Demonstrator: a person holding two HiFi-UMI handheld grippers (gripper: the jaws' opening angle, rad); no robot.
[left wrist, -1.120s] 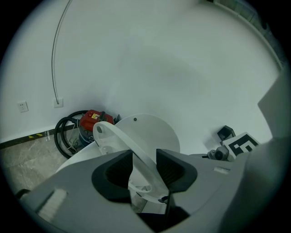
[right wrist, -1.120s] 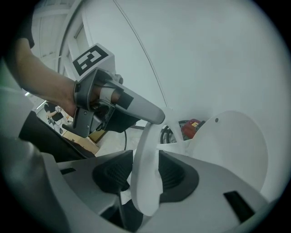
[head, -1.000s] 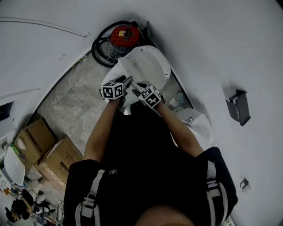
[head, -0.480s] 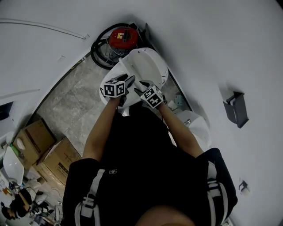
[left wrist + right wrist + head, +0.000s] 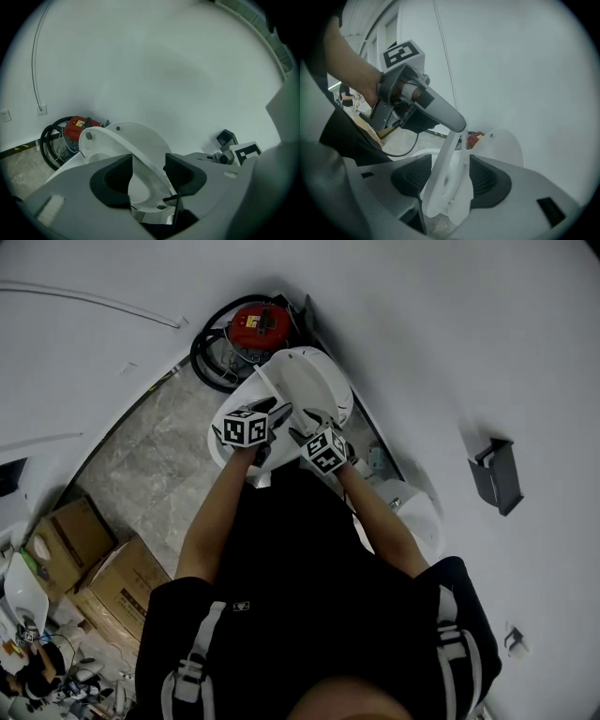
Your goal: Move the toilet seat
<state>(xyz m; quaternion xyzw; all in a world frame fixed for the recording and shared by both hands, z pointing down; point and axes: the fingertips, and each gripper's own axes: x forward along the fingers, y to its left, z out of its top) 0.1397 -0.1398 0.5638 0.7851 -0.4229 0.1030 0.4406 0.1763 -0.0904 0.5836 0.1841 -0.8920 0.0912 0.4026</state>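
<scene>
Evidently a release is under way: both sets of jaws have just been opening, and across the head views both grippers have travelled toward the raised toilet lid point(image 5: 314, 381), carrying the toilet seat point(image 5: 270, 395) with them. The seat now stands steeply tilted just in front of that lid; whether it already leans on the lid I cannot tell. The left gripper point(image 5: 147, 171) has its jaws apart with the seat ring point(image 5: 119, 147) passing diagonally between the pads, not clamped. The right gripper point(image 5: 450, 176) is likewise parted, and the seat point(image 5: 447, 183) stands nearly edge-on between its pads, flanked closely but, as I read it, no longer pinched. I judge the lift essentially done, provided the seat stays up once both tools withdraw. The head view alone gives the layout: the left gripper point(image 5: 272, 418) and right gripper point(image 5: 309, 420) side by side on the near side of the lid, a red vacuum cleaner point(image 5: 262, 320) beyond it. The left gripper view alone shows the ring's full curve against the lid point(image 5: 147, 136). The right gripper view alone shows the left tool's finger point(image 5: 454, 123) at the seat's upper edge.
</scene>
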